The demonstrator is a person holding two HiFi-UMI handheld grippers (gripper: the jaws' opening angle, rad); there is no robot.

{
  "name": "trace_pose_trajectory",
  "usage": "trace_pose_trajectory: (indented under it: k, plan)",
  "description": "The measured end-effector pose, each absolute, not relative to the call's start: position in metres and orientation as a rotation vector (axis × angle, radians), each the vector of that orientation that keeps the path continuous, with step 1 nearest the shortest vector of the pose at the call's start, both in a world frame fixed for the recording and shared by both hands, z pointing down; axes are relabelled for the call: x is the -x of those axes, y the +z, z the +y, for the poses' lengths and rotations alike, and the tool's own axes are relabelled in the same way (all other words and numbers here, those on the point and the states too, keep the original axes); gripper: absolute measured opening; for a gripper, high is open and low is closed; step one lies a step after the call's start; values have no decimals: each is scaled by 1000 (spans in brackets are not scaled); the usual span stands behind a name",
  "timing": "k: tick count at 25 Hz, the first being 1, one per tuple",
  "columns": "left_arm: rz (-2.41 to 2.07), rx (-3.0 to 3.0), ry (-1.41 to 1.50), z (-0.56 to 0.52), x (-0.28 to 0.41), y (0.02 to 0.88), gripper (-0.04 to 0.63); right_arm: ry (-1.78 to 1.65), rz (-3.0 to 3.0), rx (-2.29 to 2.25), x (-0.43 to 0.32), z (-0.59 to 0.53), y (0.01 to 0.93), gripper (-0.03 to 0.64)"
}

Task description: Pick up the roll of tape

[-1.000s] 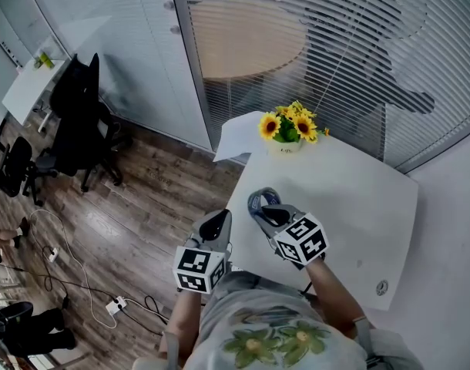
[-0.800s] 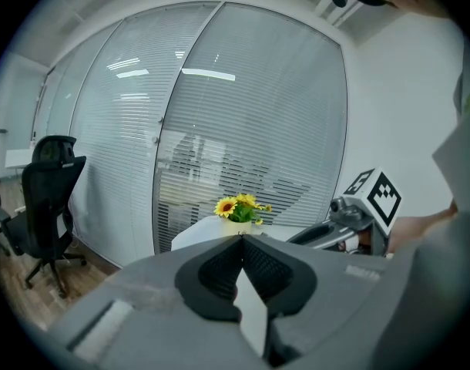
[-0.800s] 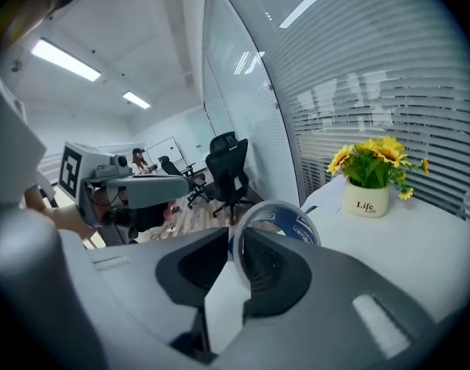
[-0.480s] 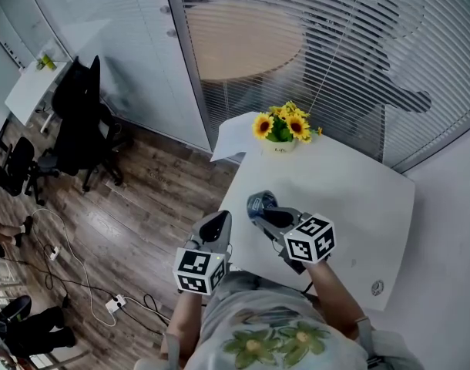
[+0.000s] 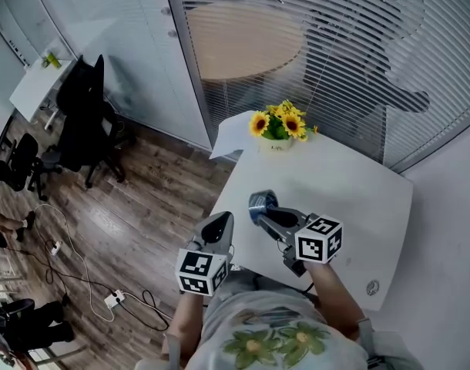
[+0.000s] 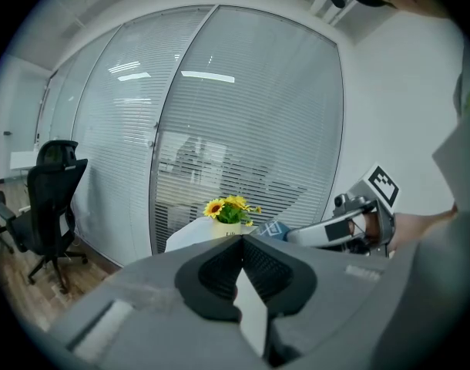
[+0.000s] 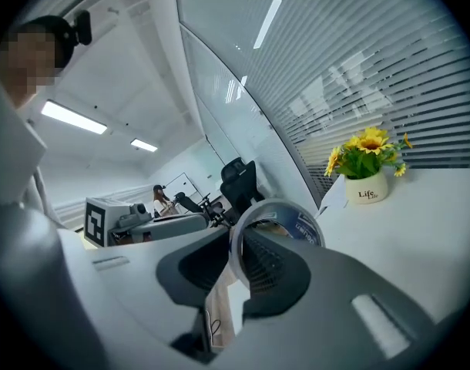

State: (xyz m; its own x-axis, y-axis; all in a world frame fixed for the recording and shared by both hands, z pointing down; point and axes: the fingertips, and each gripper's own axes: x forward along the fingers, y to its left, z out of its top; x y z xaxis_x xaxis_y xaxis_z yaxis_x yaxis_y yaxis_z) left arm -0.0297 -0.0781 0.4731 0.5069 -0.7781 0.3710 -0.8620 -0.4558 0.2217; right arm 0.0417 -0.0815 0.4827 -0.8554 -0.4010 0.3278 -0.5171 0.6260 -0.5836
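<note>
Left gripper [image 5: 217, 223] is hanging off the bench's [image 5: 358, 206] near-left edge, over the floor. In its own view the jaws [image 6: 240, 240] are pressed together with nothing between them, so it's sitting idle.

The roll of tape [image 5: 260, 201] is sitting at the tip of my right gripper [image 5: 267, 209], just right of the left one. Right gripper [image 7: 239, 241] is pinching the roll of tape [image 7: 300, 223] by its band, with the ring standing on edge in the jaw gap and bulging out to the right of it. The left gripper view is showing the roll [image 6: 275, 230] end-on at that tip.

My read is that the roll is already off the bench, so the right hand is the only one that matters. The next move is just carrying it upward, away from the surface.

Hard to make out:
- The roll's lower arc is sitting behind the jaws.
- I'm not seeing whether one pad is going through the hole.
- From the head view I'm not seeing any gap under the roll — lift height is unclear.

Further right the flower pot [image 5: 277, 133] is standing at the far corner, well apart.
</note>
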Motion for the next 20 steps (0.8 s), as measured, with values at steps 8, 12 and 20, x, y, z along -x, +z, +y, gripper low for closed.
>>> trace_pose_trajectory:
  k: [8,12,20]
  plan:
    - [-1363,-2383,303,-67,10,468,3,1145,-2763,-728,-58,-67,460,47]
    - [-1362,-2392,299,-62,0,461,3,1171,-2791,-708,-66,-58,448,46]
    - [-1364,-2407,296,-50,-14,454,3,1163,-2843,-669,-77,-40,431,44]
